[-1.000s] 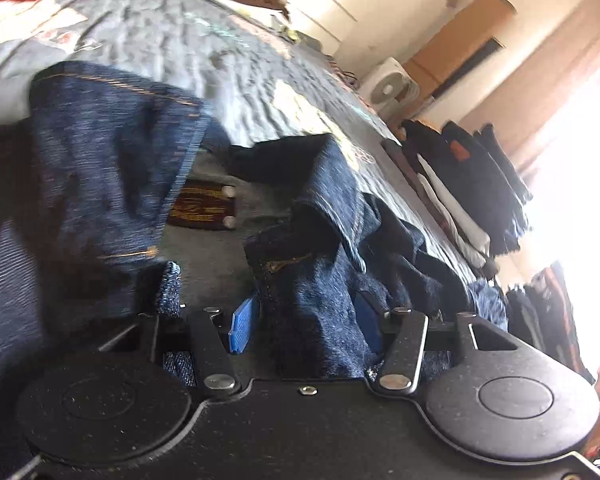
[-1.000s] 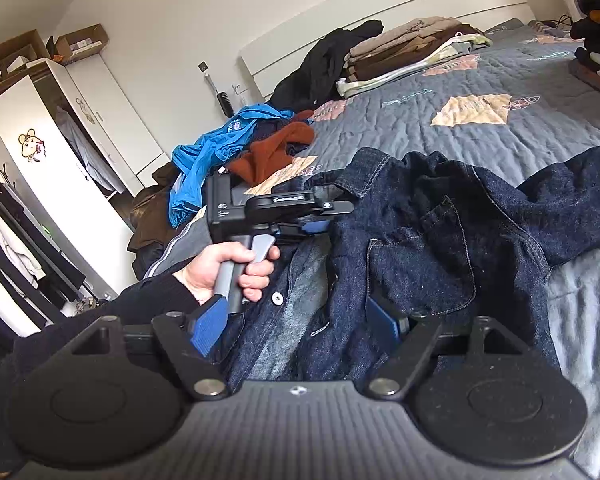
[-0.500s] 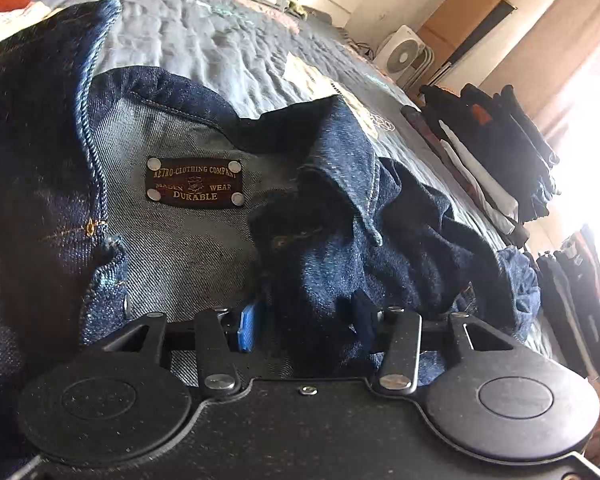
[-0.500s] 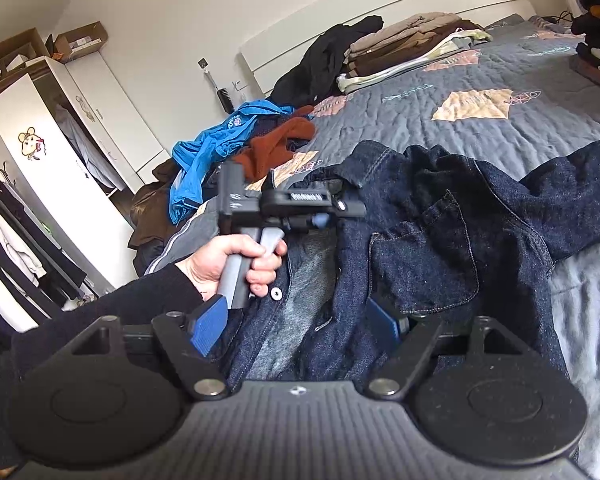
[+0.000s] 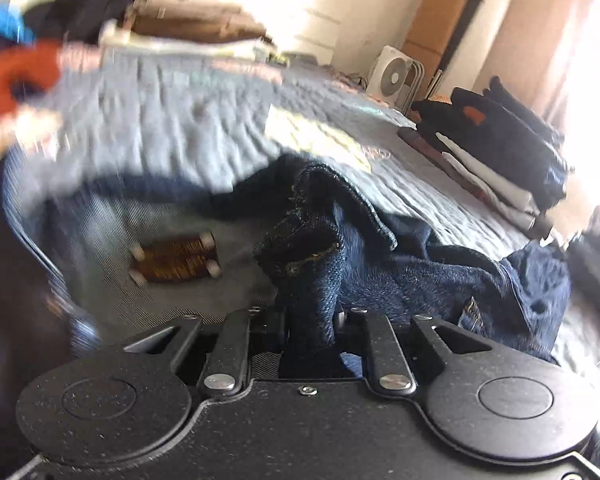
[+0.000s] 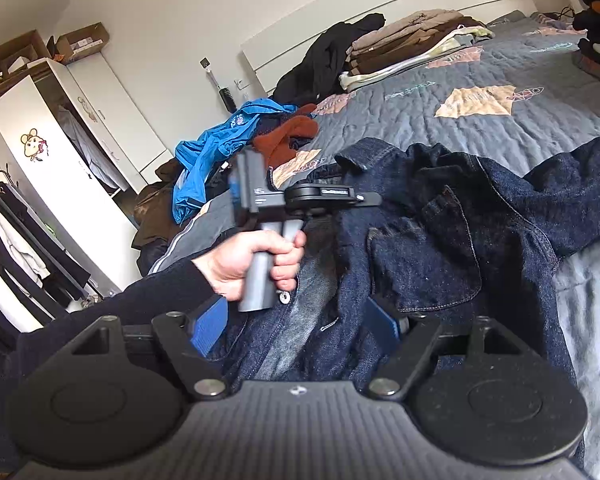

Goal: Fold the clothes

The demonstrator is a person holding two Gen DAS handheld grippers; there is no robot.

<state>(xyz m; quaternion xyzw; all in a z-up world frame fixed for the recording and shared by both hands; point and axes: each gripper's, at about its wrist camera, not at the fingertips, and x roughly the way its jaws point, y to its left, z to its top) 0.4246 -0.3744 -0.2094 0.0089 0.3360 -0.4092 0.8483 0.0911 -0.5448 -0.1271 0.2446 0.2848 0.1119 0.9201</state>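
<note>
Lifted and rolled since a second ago, the left gripper (image 5: 310,320) has just been closing and now pinches a bunched fold of the denim jacket (image 6: 440,240), which lies crumpled across the near edge of the bed (image 6: 480,128). Its own view is blurred but shows the jacket's brown label (image 5: 176,258) inside the collar, hidden from the right wrist view. That view alone shows the person's hand (image 6: 256,264) squeezing the left handle, and the right gripper (image 6: 296,326) spread wide over the jacket front, pads clear. Folded stacks (image 5: 496,152) sit along the bed's far edge; a white wardrobe (image 6: 60,152) stands beyond.
</note>
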